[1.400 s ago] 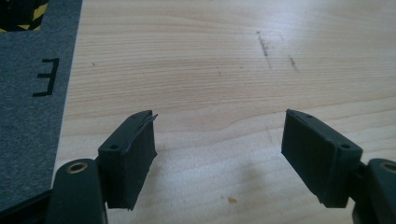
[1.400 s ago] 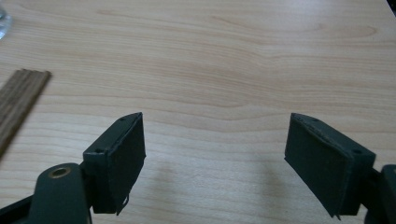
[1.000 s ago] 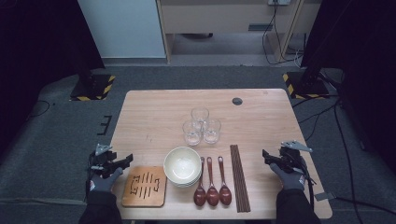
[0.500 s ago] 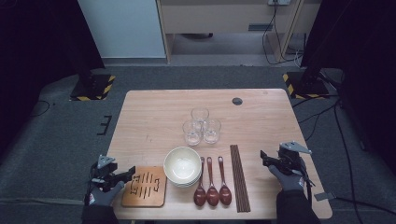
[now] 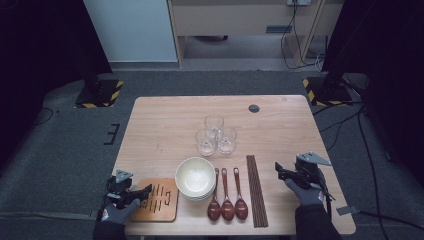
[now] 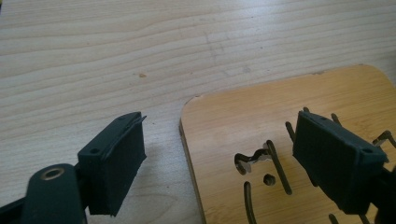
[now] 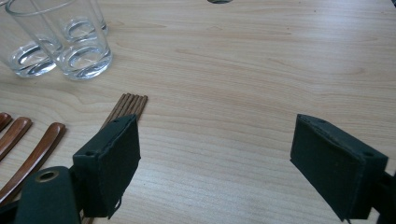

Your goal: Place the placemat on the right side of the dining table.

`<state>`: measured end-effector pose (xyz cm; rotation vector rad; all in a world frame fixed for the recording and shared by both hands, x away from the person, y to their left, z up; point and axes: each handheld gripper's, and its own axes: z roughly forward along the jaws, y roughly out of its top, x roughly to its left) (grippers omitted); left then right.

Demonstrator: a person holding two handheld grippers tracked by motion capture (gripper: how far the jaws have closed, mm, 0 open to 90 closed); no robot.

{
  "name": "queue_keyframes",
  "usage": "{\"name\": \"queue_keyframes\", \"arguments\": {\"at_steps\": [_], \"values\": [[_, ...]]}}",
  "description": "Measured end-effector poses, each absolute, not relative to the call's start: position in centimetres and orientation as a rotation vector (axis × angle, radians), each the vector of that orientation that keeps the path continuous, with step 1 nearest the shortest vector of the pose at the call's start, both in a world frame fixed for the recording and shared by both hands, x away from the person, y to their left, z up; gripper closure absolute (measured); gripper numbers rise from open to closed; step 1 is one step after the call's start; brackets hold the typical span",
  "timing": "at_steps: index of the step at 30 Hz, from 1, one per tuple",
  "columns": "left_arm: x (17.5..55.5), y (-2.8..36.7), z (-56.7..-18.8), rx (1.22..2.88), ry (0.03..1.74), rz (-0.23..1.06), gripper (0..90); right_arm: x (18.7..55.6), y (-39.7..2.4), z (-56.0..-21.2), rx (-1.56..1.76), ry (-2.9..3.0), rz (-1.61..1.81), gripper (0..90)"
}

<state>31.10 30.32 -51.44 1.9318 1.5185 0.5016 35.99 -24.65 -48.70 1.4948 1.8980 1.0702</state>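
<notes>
Trivet (image 5: pixel 157 200) on pale wooden table (image 5: pixel 165 125), grey carpet, dark, perhaps curtained, surroundings, left claw (image 5: pixel 144 190) opening wider over it, right claw (image 5: pixel 280 170) open.

Slotted wooden trivet (image 5: pixel 158 201), flat, table's near-left corner

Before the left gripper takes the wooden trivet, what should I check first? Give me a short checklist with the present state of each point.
1. Left gripper open: ok, its jaws have just been opening, and nothing is pressed between the pads.
2. Trivet edge between the jaws: ok, one jaw is over the table, the other over the trivet.
3. Trivet flat on the table: ok.
4. Bowls apart from the trivet: ok, a small gap shows.
5. Right gripper out of the way: ok, it is open beside the chopsticks.
6. Pads low enough to catch the edge: cannot tell.
</notes>
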Motion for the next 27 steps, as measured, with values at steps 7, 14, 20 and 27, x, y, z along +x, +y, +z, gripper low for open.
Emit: {"name": "queue_keyframes", "arguments": {"at_steps": [7,14,20,27], "values": [[31.1,29.9,-51.7,1.951,1.516,0.478,12.6,36.0,-24.4,-48.7,1.487,1.908,1.065,14.9],[31.2,30.1,-51.9,1.956,1.53,0.443,14.2,35.9,-24.1,-48.5,1.477,1.914,1.075,14.6],[31.0,30.7,-51.8,1.919,1.556,0.411,25.2,35.6,-23.3,-47.9,1.448,1.926,1.103,14.6],[30.8,31.3,-51.7,1.906,1.575,0.406,29.8,35.1,-22.4,-47.1,1.408,1.936,1.138,14.5]]}}
